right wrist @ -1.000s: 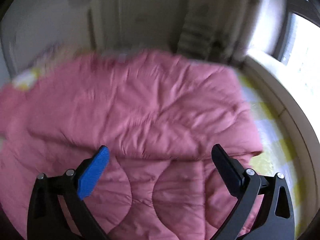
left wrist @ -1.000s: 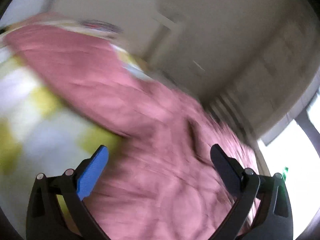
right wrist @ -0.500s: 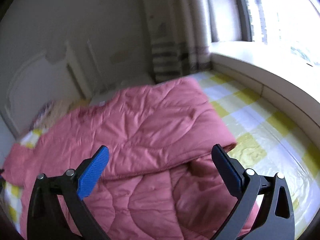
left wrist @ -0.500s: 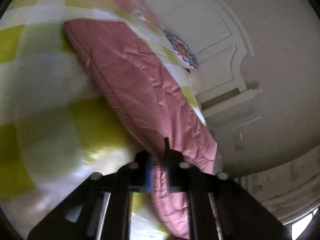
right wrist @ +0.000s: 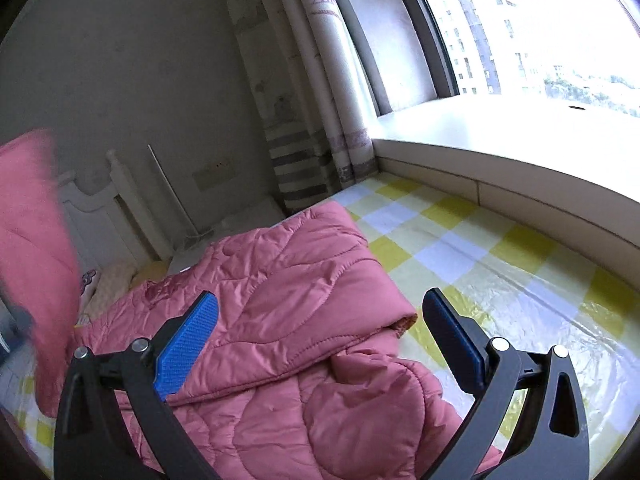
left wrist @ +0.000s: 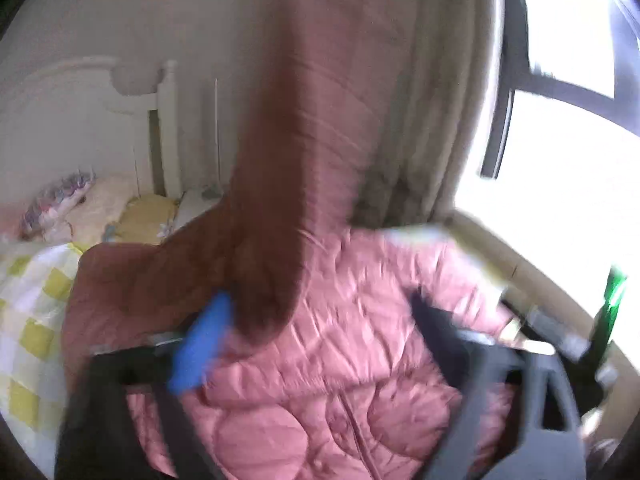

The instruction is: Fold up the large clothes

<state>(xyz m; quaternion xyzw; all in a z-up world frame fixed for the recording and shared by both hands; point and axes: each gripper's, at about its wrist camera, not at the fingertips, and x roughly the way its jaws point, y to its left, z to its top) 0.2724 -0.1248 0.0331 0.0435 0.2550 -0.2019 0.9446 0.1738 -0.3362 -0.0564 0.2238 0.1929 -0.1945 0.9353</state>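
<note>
A pink quilted jacket (right wrist: 288, 320) lies partly folded on a bed with a yellow and white checked sheet (right wrist: 500, 264). My right gripper (right wrist: 320, 332) is open and empty, hovering just above the jacket. In the blurred left wrist view my left gripper (left wrist: 320, 332) is open above the jacket (left wrist: 360, 340). A long flap of the pink jacket (left wrist: 312, 140) is up in the air in front of it and seems loose. The same raised flap (right wrist: 32, 240) shows at the left edge of the right wrist view.
A white headboard (left wrist: 80, 120) and pillows (left wrist: 80, 208) stand at the bed's far end. A curtain (right wrist: 332, 80), a window and a wide white sill (right wrist: 500, 140) run along the right side. A green object (left wrist: 610, 300) is at the left wrist view's right edge.
My left gripper was shut on the jacket's edge half a second ago and is now open, with a flap flung up. My right gripper stayed open and lifted slightly.
</note>
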